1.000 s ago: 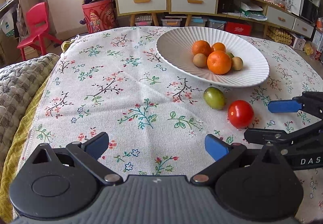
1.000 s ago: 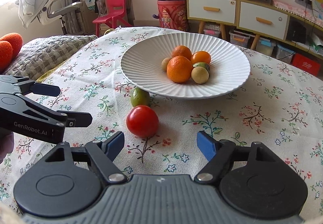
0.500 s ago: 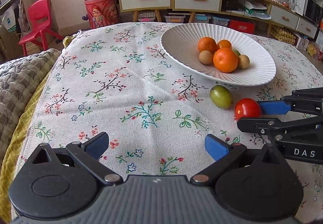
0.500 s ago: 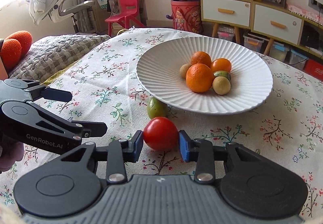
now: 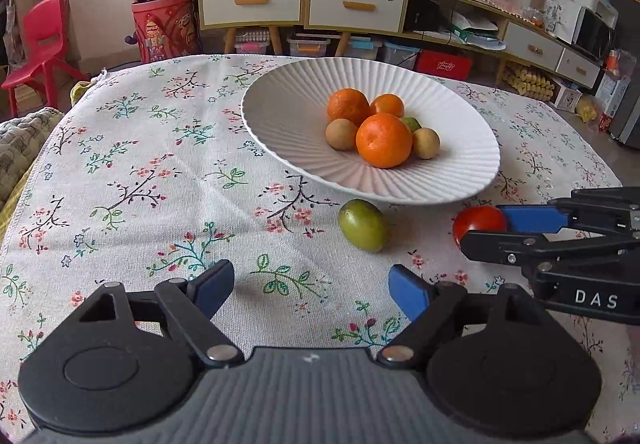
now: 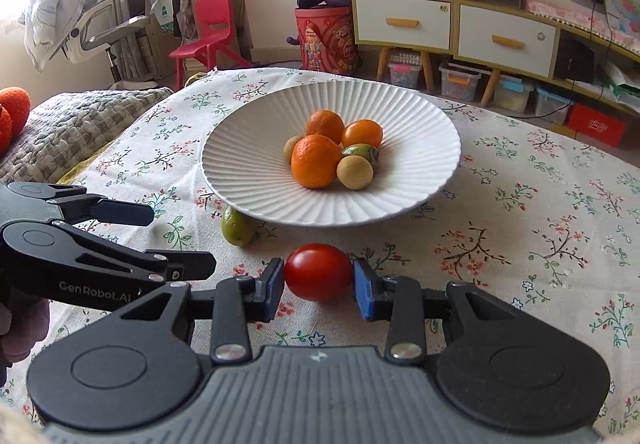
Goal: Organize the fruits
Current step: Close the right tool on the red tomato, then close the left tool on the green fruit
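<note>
My right gripper [image 6: 319, 284] is shut on a red tomato [image 6: 318, 271], held just in front of the white ribbed plate [image 6: 420, 124]; the tomato also shows in the left wrist view [image 5: 478, 222] between the right gripper's blue pads. The plate [image 5: 280, 112] holds several oranges and small brown and green fruits. A green fruit [image 5: 362, 225] lies on the floral tablecloth by the plate's near rim, also in the right wrist view [image 6: 237, 227]. My left gripper [image 5: 310, 290] is open and empty, just short of the green fruit and left of the tomato.
A quilted grey blanket [image 6: 80, 120] lies off the table's left side. A red child's chair [image 5: 44, 40], a red bin [image 5: 166, 26] and low cabinets [image 5: 304, 0] stand behind the table. The floral tablecloth [image 5: 140, 172] stretches left of the plate.
My right gripper closed on the tomato and lifted it slightly toward the plate. My left gripper moved forward toward the green fruit, still open.
</note>
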A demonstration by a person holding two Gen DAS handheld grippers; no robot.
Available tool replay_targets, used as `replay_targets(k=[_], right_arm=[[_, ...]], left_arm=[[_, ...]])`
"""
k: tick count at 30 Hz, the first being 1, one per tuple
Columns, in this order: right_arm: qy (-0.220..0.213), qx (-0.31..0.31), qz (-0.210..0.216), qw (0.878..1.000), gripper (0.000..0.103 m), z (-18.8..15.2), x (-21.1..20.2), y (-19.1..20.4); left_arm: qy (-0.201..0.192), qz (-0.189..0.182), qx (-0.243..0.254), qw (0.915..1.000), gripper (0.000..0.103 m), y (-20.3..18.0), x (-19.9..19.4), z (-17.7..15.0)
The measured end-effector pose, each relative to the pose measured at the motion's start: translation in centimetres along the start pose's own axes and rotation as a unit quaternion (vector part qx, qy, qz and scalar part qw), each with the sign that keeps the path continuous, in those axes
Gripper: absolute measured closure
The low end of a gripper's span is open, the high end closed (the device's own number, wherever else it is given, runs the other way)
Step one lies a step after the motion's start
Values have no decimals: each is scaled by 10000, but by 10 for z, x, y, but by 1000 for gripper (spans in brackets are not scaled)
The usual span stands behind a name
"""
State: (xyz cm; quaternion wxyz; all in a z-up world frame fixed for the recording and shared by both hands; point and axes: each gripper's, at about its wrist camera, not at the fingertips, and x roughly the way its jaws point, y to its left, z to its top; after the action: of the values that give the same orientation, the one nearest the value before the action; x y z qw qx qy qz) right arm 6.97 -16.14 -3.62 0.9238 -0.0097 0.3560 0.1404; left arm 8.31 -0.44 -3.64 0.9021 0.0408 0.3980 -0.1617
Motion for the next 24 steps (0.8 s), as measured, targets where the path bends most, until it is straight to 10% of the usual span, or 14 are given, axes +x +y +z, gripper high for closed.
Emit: replay_targets(k=[19,24], right_arm=[[-12,128,-99,9999,69,-5,-8,-19],[-15,125,-104,9999,69,-5,-9,-20]], left_arm=[[-179,-273,-113,9994,90,-24,17,17],[-122,-313,-155,9993,91,-21,14,16]])
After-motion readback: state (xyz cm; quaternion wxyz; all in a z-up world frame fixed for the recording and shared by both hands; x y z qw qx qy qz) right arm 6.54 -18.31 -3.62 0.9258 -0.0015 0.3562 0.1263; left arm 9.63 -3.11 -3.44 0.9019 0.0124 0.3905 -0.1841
